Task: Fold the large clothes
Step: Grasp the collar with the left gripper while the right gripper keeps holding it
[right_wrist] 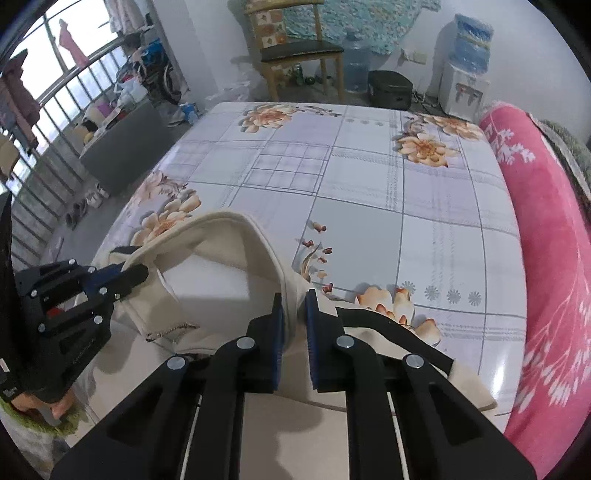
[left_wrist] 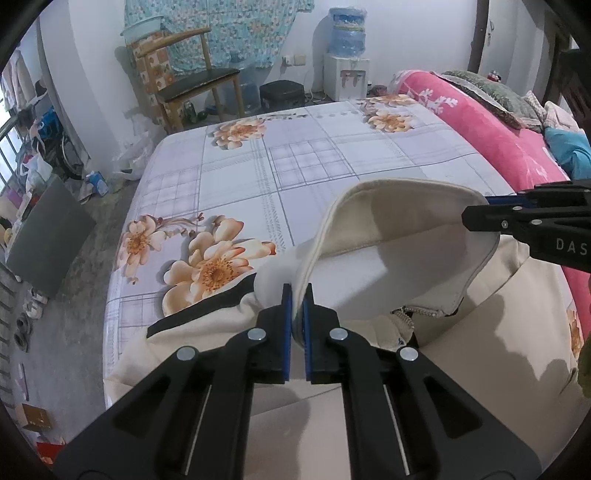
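On the floral-sheeted bed, the cream zip-up hooded jacket lay; left gripper and right gripper each pinched its hood rim. Lifting evenly would keep it taut.

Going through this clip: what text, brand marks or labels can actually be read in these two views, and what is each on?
"DAS": pale letters on the black body of the right gripper, cut off at the left wrist view's edge.
Embossed lettering on the side of the left gripper: too faint to read.
Label on the water bottle atop the dispenser: blurred, unreadable.
Nothing else legible.
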